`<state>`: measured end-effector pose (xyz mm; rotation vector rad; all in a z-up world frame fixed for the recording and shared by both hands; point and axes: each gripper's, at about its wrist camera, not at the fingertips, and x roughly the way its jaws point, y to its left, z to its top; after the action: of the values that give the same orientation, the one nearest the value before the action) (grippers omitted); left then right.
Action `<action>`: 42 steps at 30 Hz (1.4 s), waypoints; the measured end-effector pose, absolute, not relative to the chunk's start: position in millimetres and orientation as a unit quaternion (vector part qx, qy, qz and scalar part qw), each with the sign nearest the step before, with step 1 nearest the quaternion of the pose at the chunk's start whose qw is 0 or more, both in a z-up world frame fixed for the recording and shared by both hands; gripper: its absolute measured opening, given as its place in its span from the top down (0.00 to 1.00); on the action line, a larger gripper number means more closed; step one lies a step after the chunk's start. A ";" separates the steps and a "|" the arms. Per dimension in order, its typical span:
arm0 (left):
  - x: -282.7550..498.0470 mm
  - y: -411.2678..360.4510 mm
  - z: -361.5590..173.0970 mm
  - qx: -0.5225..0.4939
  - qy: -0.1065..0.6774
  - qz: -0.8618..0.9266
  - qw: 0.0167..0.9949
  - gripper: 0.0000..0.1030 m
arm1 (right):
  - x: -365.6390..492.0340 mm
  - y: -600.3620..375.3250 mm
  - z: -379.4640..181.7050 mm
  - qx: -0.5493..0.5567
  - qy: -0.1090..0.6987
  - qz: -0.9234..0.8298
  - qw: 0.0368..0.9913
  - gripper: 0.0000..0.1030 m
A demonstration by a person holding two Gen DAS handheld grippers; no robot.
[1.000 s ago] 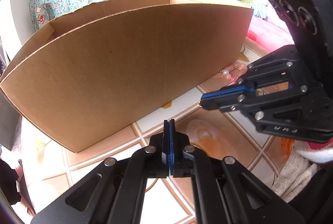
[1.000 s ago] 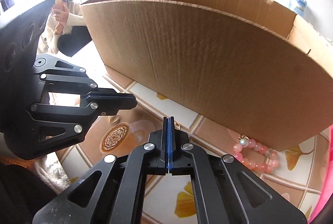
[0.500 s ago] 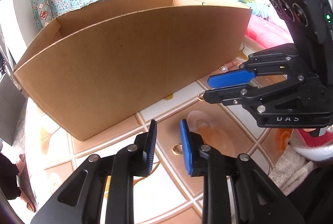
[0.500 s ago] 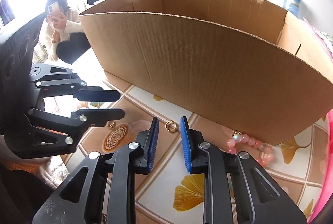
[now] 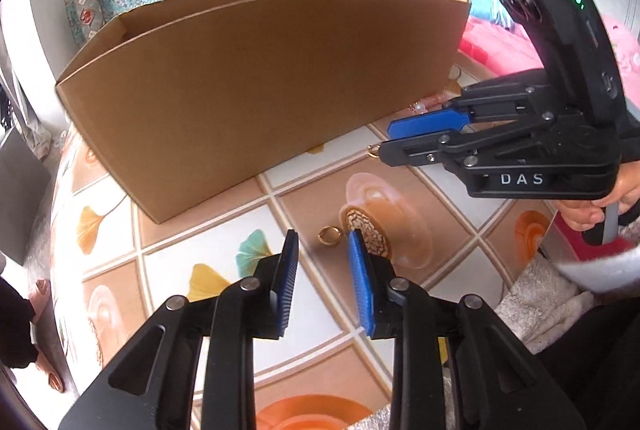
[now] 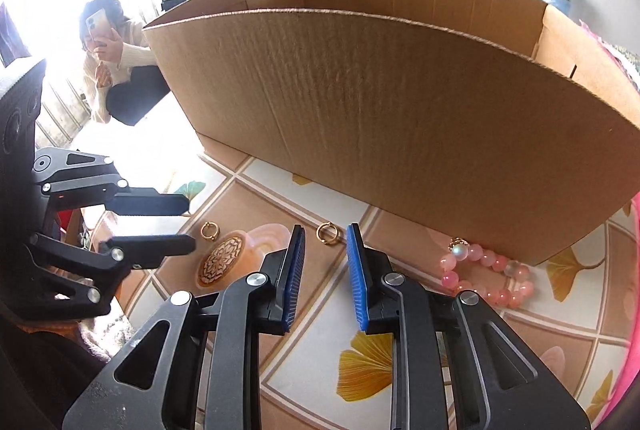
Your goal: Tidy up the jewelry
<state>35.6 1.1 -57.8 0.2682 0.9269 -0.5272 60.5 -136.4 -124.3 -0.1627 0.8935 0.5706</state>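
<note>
The left tool point(image 5: 322, 250) and right tool point(image 6: 325, 244) have just been opening and stand spread, empty, each over a small gold ring point(image 5: 329, 236) point(image 6: 326, 233) on the tiled-pattern desk point(image 6: 400, 358). A pink bead bracelet point(image 6: 486, 280) lies right, against the far brown cardboard box point(image 6: 400, 110).

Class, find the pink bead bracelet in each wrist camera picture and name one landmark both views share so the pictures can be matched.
Left wrist view: the pink bead bracelet is only partly seen, right of centre, at the cardboard box's right end, behind the other gripper's upper finger.
Right wrist view: it lies in full at lower right, on the tablecloth beside the box's near wall.
Shared landmark: the cardboard box.
</note>
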 end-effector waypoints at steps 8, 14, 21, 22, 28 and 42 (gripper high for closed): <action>39.9 -9.2 -62.7 0.155 0.431 -0.254 0.852 0.88 | 60.6 -135.7 -121.9 -0.080 0.421 0.269 0.862 0.79; 41.3 -15.5 -62.7 0.155 0.431 -0.250 0.853 0.89 | 57.8 -129.9 -125.0 -0.084 0.420 0.266 0.864 0.79; 42.6 -7.2 -62.9 0.147 0.430 -0.246 0.856 0.89 | 60.0 -122.6 -129.0 -0.092 0.417 0.258 0.867 0.79; 42.3 -7.0 -62.8 0.146 0.430 -0.246 0.856 0.89 | 60.5 -121.5 -130.1 -0.093 0.417 0.257 0.867 0.79; 39.8 -4.3 -61.2 0.141 0.424 -0.246 0.860 0.89 | 56.2 -110.5 -132.2 -0.130 0.407 0.257 0.867 0.87; 22.2 -1.5 -48.3 0.144 0.397 -0.241 0.874 0.89 | 53.3 -118.1 -134.7 -0.099 0.406 0.272 0.867 1.00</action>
<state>22.2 -1.5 -48.3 0.2999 0.8287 -0.5027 53.3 -118.1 -134.7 -0.2070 0.8501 0.5687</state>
